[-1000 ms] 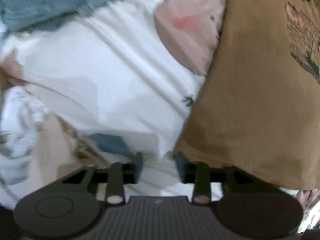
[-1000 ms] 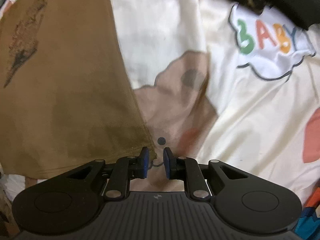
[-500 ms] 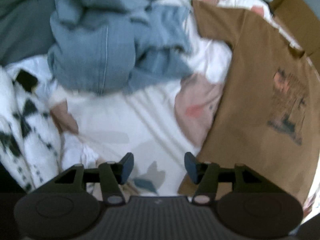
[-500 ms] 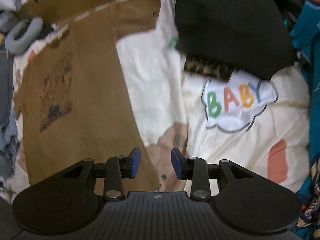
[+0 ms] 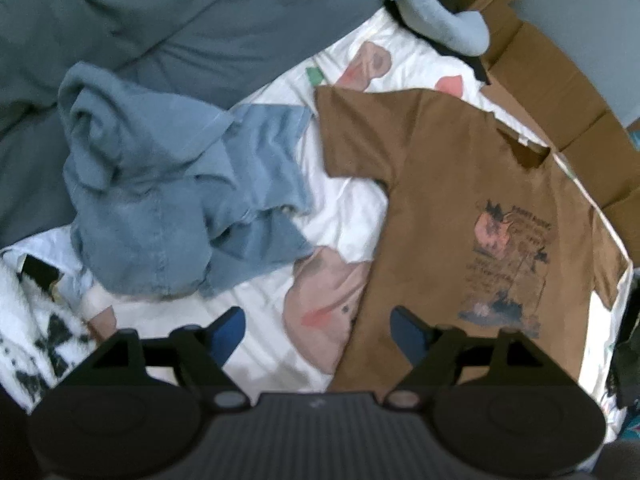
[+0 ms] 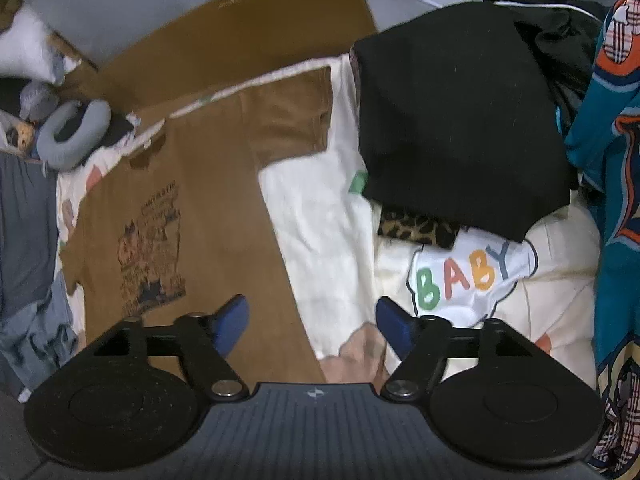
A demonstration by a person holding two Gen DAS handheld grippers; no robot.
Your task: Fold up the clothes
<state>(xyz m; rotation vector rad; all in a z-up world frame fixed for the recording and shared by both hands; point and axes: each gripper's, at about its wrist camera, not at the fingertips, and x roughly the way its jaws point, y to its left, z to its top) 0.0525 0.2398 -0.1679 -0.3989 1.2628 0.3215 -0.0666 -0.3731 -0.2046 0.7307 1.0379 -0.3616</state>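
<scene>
A brown T-shirt (image 5: 448,184) with a dark print on its chest lies spread flat, face up, on a white cartoon-printed sheet (image 5: 352,208). The same brown T-shirt (image 6: 208,200) fills the left half of the right wrist view. My left gripper (image 5: 318,330) hovers open above the shirt's left edge near the hem, holding nothing. My right gripper (image 6: 312,320) hovers open above the shirt's right edge, also empty. Both are raised well off the cloth.
A crumpled blue denim garment (image 5: 168,200) lies left of the shirt, a grey blanket (image 5: 160,20) behind it. A folded black garment (image 6: 452,120) sits to the right, over a leopard-print piece (image 6: 416,230). Cardboard (image 6: 240,44), a grey neck pillow (image 6: 74,134) and a teal printed cloth (image 6: 612,184) border the bed.
Both grippers have opened wide and lifted away from the shirt's lower corners. The whole spread shirt has come into sight.
</scene>
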